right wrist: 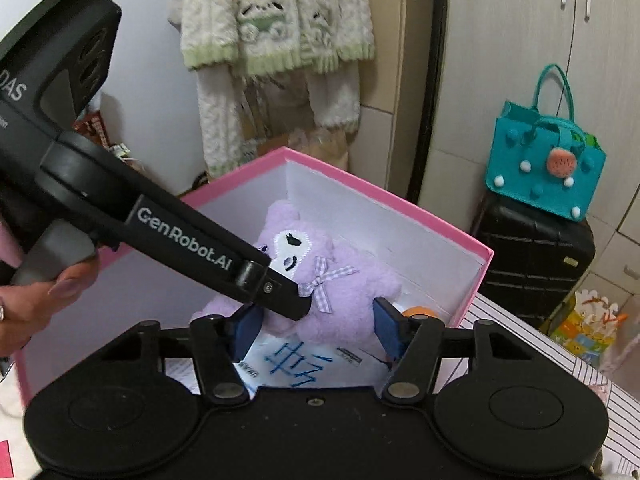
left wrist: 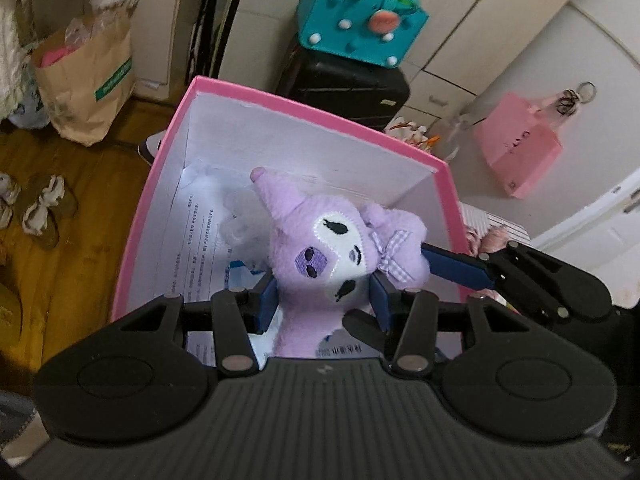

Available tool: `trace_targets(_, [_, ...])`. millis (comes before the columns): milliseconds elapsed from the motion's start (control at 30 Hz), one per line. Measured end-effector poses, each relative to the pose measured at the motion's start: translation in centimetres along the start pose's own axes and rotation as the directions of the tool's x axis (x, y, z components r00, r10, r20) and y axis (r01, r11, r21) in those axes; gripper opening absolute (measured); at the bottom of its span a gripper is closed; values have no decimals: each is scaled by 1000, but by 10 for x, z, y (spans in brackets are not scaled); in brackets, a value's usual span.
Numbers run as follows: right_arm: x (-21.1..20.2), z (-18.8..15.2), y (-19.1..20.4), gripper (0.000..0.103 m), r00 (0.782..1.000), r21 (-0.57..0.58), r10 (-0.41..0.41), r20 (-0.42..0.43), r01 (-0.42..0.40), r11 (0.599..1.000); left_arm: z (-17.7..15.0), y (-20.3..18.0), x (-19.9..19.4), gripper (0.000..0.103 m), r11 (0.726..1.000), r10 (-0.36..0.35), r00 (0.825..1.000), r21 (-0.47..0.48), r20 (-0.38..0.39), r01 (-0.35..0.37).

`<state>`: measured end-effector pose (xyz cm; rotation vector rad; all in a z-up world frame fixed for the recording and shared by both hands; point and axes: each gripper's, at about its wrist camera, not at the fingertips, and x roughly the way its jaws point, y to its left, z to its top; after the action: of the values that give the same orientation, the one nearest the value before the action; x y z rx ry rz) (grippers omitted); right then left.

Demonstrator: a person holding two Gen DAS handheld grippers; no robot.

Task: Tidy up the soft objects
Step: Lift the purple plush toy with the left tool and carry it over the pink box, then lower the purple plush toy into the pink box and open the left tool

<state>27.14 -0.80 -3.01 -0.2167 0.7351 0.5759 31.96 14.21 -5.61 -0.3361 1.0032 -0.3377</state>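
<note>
Inside pink box point(left wrist: 192, 96), left tool point(left wrist: 322, 300) grips plush point(left wrist: 320, 240).

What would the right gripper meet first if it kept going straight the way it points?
Most likely the purple plush toy in the pink box: the right gripper already straddles its body. The left gripper's finger crosses close by too, and depth between them is unclear.

Left gripper point(left wrist: 322, 304) clamped tight, right gripper point(right wrist: 316, 324) partly spread, both angled downward.
</note>
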Motion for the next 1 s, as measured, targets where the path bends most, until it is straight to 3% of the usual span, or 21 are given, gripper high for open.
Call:
trace_targets(67, [5, 1, -4, 65, 1000, 16, 10, -20, -10, 1000, 1, 2, 7, 48, 1000, 11, 1000, 0, -13, -11])
trace_targets(200, [11, -1, -4, 57, 999, -11, 28, -45, -28, 1000, -2, -6, 7, 49, 989, 89, 996, 118, 8, -89])
trace_targets(300, [15, 1, -3, 55, 999, -20, 18, -48, -19, 1000, 2, -4, 8, 48, 990, 89, 996, 111, 4, -89])
trace_targets(433, [21, 5, 1, 51, 998, -80, -30, -62, 25, 996, 7, -2, 11, 49, 990, 98, 995, 103, 12, -98])
trace_targets(600, [13, 2, 3, 51, 993, -135, -112, -19, 109, 985, 4, -5, 16, 48, 983, 128, 992, 133, 18, -129])
trace_targets(1000, [-18, -16, 3, 51, 998, -134, -64, 20, 66, 989, 0, -15, 24, 50, 969, 190, 982, 160, 14, -190])
